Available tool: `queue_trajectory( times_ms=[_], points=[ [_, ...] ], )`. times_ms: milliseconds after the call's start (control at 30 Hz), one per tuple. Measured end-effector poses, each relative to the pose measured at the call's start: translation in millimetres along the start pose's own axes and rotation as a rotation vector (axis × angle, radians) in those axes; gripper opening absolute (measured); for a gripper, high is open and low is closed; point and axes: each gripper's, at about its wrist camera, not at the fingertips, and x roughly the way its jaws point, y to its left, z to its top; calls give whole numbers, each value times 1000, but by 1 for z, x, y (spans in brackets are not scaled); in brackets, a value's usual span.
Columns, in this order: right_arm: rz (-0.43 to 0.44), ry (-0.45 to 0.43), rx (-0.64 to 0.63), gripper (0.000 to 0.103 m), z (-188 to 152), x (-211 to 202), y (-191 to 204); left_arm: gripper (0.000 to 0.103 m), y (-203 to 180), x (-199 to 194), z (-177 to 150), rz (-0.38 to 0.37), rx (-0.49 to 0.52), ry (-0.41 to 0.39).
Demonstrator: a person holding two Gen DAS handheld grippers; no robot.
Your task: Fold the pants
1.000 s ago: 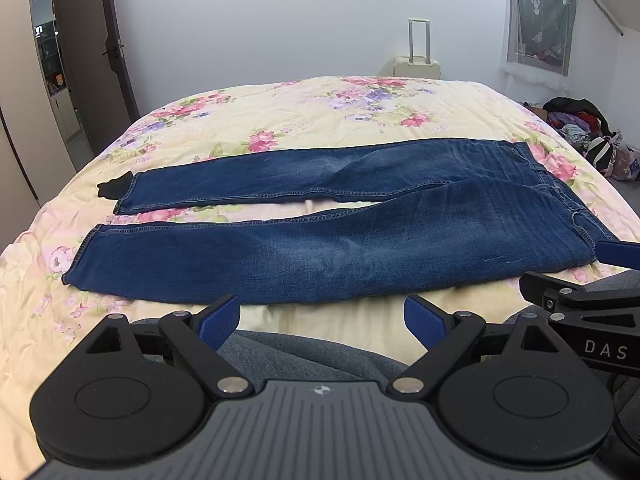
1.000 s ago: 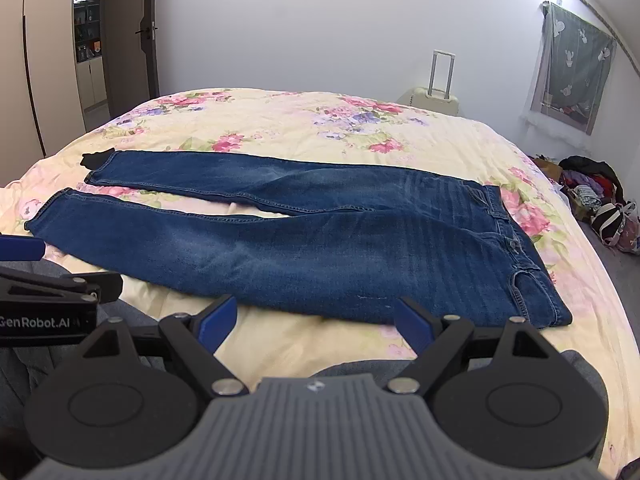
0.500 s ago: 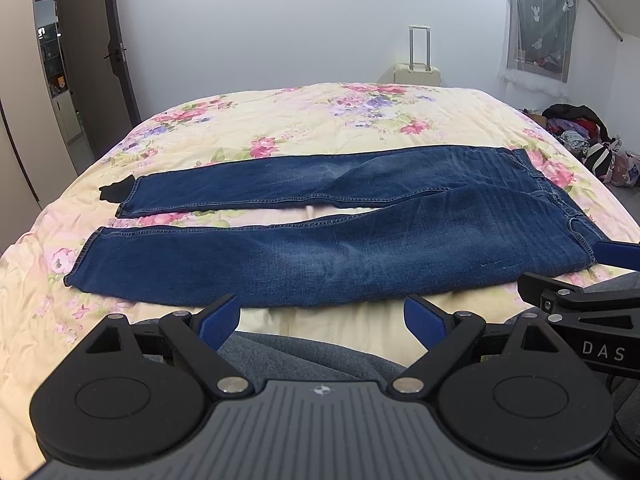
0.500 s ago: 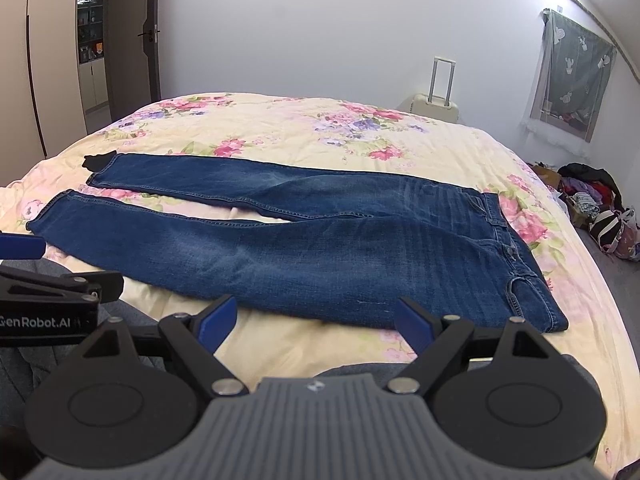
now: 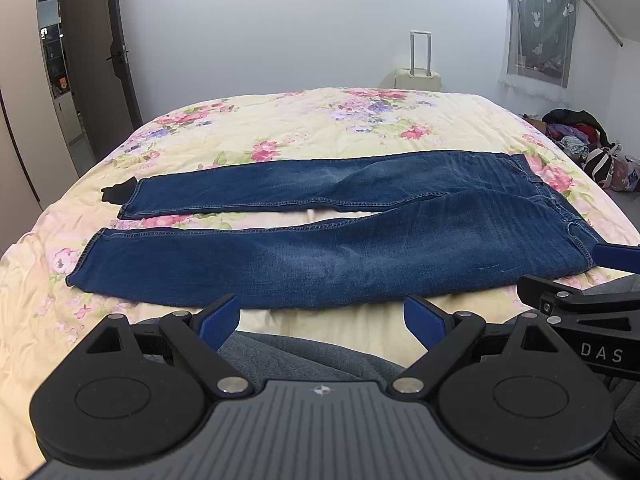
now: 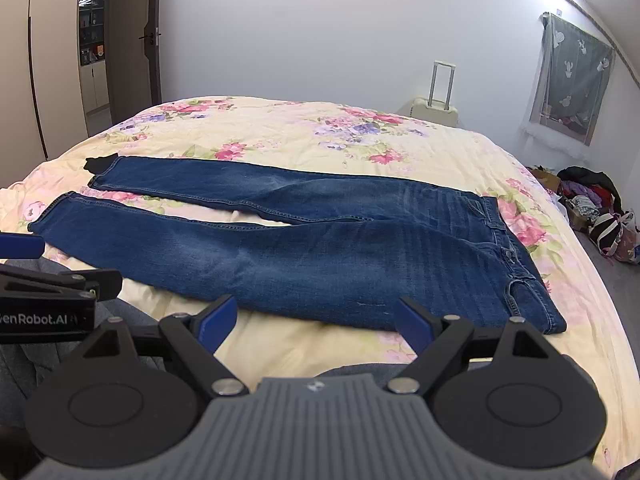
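Blue jeans (image 5: 320, 252) lie flat across the floral bed, waistband to the right, both legs stretched left with a narrow gap between them; they also show in the right wrist view (image 6: 320, 252). My left gripper (image 5: 322, 316) is open and empty, held just short of the near leg's edge. My right gripper (image 6: 316, 318) is open and empty, near the near edge of the thigh part. Each gripper shows in the other's view: the right gripper (image 5: 580, 280) at the right edge, the left gripper (image 6: 48, 268) at the left edge.
The floral bedspread (image 5: 320, 128) covers the bed. A small black item (image 5: 114, 193) lies by the far leg's hem. A cream suitcase (image 5: 418, 76) stands by the far wall. A clothes pile (image 5: 580, 140) lies on the floor at right. A door (image 5: 100, 60) is at left. Grey fabric (image 5: 300, 356) lies under the grippers.
Both cameras have tilted or risen slightly, so the jeans sit a little lower in view. The jeans have not moved and both grippers stay open.
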Motion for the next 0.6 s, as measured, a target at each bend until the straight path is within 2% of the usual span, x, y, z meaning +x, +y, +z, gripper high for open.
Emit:
queue_trajectory(
  times_ms=[400, 500, 600],
  points=[
    [5, -12, 3, 82, 1, -1, -2, 103, 14, 0, 3, -19, -24, -24],
    [0, -27, 7, 82, 5, 4, -15, 103, 34, 5, 12, 11, -12, -63],
    [-36, -62, 51, 82, 11, 14, -41, 96, 57, 10, 26, 42, 35, -100]
  ],
)
